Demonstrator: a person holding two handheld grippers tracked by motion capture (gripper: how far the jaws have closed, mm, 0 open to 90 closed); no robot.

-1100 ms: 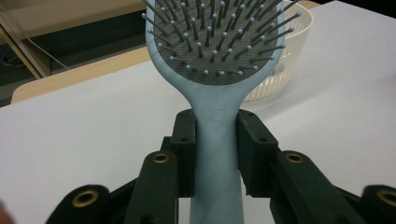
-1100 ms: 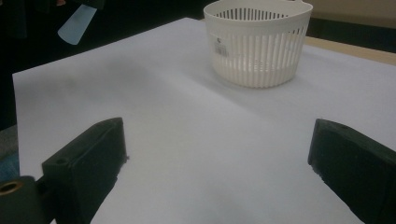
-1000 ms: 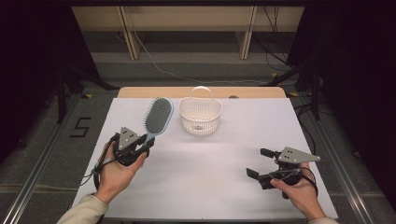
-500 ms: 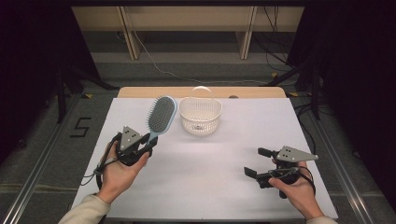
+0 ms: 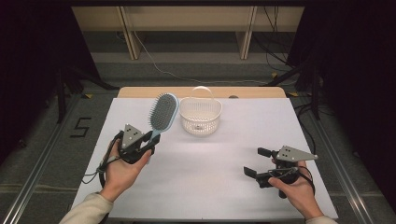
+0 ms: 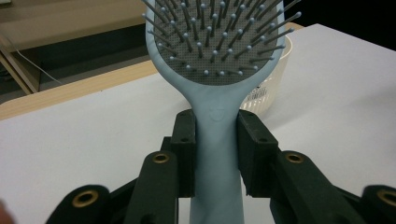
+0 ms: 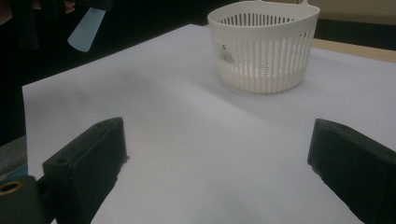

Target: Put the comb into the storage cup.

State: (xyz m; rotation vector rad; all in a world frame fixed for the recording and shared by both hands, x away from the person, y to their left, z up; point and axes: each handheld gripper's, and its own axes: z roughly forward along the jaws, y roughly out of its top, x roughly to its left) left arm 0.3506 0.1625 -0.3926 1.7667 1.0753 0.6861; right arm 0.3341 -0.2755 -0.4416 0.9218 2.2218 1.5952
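The left tool is clamped on the handle of the pale blue paddle hairbrush, its jaws pressed against both sides of the handle just below the bristle pad, bristles facing up. The brush is lifted off the white worktop, its head just beside the white slatted basket. The right tool rests near the basket's front side with jaws spread wide, holding nothing. To set the brush in well, I judge the head should be carried over the basket's rim and tipped down before the grip is loosened, since the long handle will probably lean on the rim.
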